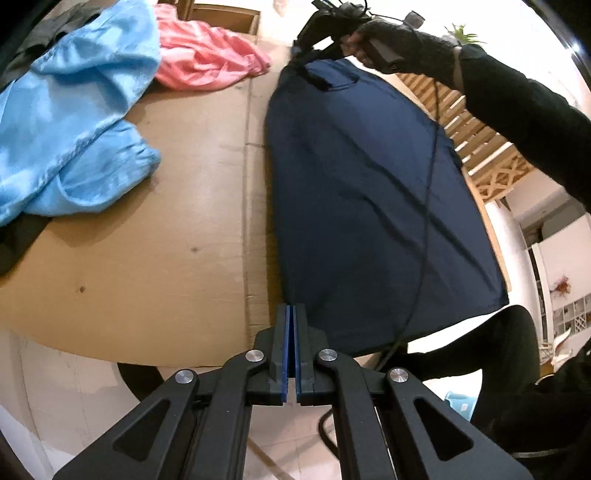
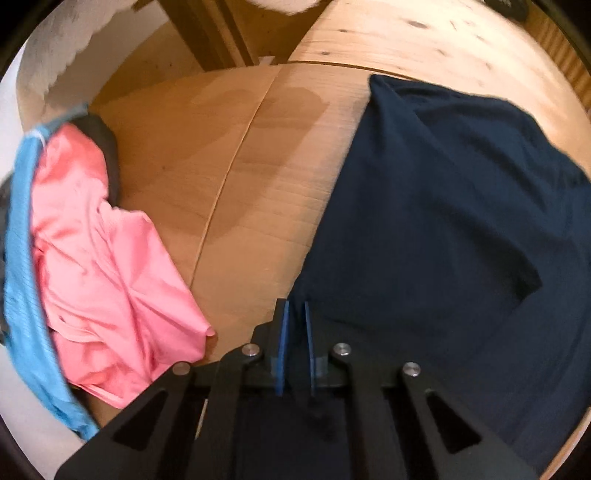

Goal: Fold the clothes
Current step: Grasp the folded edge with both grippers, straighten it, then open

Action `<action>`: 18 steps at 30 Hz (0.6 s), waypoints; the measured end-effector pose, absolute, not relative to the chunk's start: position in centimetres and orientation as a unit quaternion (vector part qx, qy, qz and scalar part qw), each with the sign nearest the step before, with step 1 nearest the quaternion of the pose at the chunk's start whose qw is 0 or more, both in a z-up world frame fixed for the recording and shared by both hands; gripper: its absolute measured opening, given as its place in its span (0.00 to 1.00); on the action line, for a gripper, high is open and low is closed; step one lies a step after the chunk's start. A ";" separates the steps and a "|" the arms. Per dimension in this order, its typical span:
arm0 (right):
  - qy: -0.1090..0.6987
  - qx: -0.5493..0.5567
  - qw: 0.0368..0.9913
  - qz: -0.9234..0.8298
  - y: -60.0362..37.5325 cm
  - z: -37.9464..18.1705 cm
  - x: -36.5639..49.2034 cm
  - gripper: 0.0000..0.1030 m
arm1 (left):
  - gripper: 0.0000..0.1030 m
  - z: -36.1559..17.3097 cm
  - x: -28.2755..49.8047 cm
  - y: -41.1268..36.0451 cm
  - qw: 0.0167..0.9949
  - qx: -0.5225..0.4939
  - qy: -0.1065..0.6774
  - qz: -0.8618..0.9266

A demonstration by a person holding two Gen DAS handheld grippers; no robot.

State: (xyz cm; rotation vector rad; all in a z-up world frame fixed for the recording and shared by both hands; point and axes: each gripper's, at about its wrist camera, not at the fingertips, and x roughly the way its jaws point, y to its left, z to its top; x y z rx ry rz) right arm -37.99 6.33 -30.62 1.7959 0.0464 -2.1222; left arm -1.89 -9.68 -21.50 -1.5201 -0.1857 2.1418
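- Starting at the jaws: your left gripper [image 1: 290,314] has its blue pads nearly together with a thin gap and nothing between them, so it's basically closed on air, sitting just off the near edge of the cardboard-covered table [image 1: 147,240].
- Your right gripper [image 2: 294,314] looks clamped on a bunched corner of the navy garment [image 2: 443,221]; dark cloth fills the slot between its pads in the right wrist view, and the left wrist view shows it pinching the far end, with your gloved right hand [image 1: 388,40] around the handle.
- Key relation: the navy garment [image 1: 369,203] lies just right of the left jaws, its long axis running from that near edge away toward the right gripper at the far end. The near hem looks to hang a bit over the table edge.
- So the left gripper is the nearer one to the free near end; my guess is you'd open it and go a little right and forward for that near corner, then bring the ends together.
- Watch the black cable [image 1: 424,221] draped across the cloth, it could snag.
- Further out: a pink garment [image 2: 110,266] and a light blue garment [image 1: 66,122] sit crumpled on the left, well apart from the navy one, not yet folded.
- Containers: a cardboard box [image 1: 225,18] is behind the pink one; can't tell what's in it.
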 end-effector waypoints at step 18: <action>-0.009 0.604 0.154 -0.782 19.9 -24.2 -35.8 0.06 | 0.01 -16.4 2.9 4.9 0.440 -0.534 -0.006 0.722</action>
